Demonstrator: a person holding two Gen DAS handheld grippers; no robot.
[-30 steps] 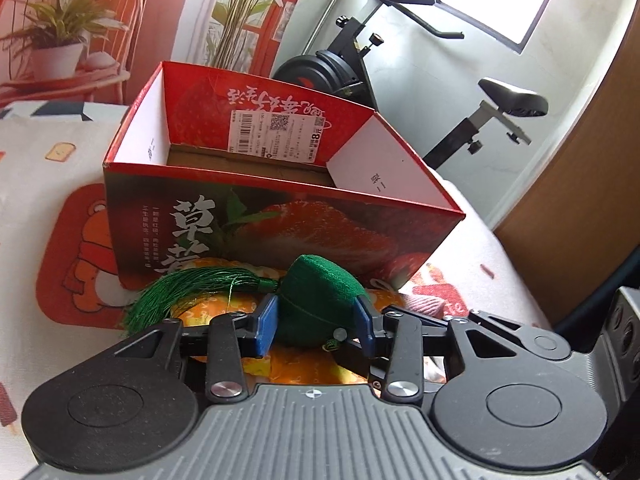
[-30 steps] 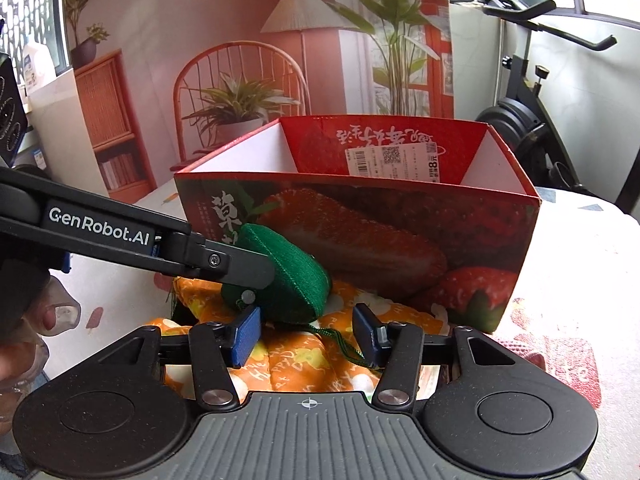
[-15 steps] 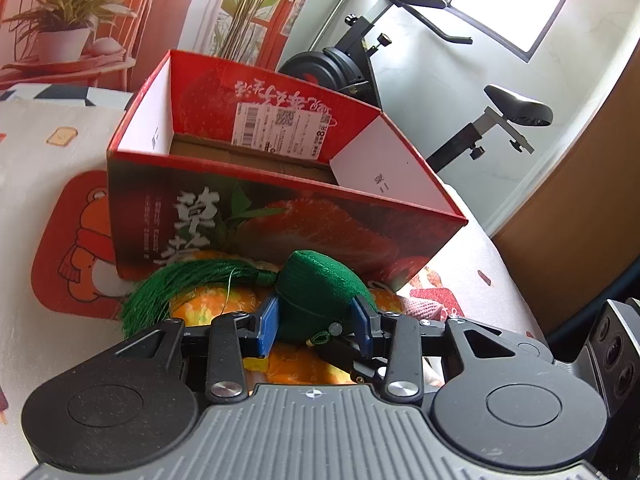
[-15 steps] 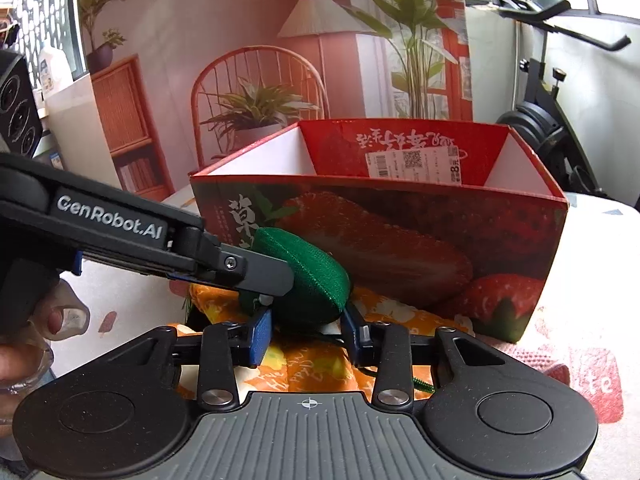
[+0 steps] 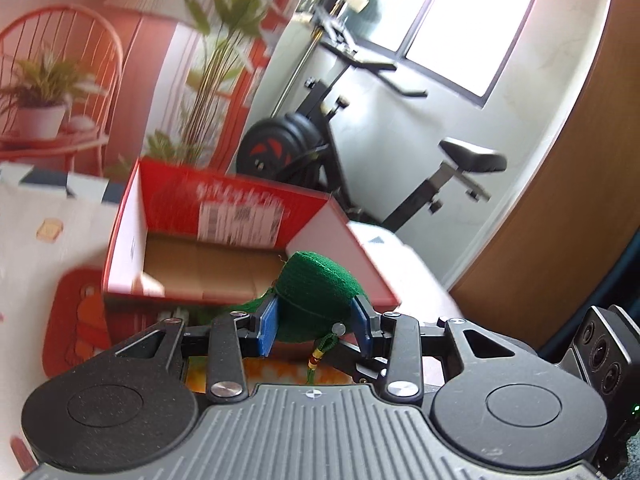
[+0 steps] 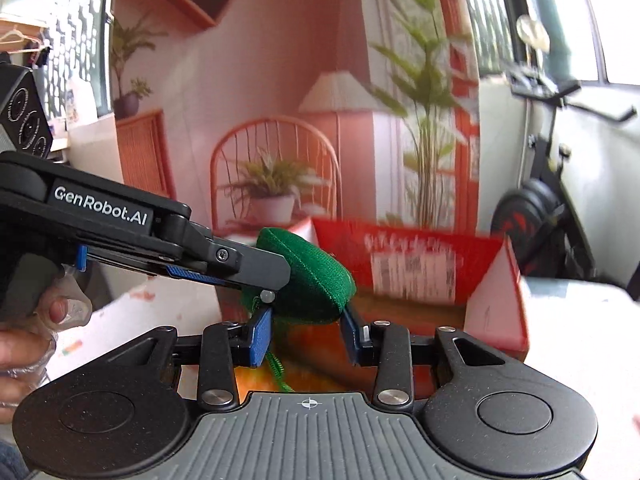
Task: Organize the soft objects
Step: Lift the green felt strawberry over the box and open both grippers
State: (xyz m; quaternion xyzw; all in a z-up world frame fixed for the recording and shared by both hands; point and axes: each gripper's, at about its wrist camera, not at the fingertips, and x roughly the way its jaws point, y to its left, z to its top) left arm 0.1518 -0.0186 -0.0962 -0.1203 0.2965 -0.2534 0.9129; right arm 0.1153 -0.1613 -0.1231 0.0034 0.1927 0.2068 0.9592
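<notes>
The desk (image 5: 24,240) has a white cloth with cartoon prints. Behind it stand a red chair (image 6: 276,160) with a potted plant (image 6: 272,184), a lamp (image 6: 340,88) and an exercise bike (image 5: 360,128) under a window (image 5: 472,20). On the desk sits an open red box (image 5: 132,216); its brown bottom looks bare. A green pouch (image 5: 316,292) is above the near edge of the box. The left gripper (image 5: 316,322) clamps it between blue pads. The right gripper (image 6: 306,334) also grips the pouch from below.

Exercise bike (image 5: 360,152), potted plant (image 6: 272,196), wicker chair (image 5: 80,64).
</notes>
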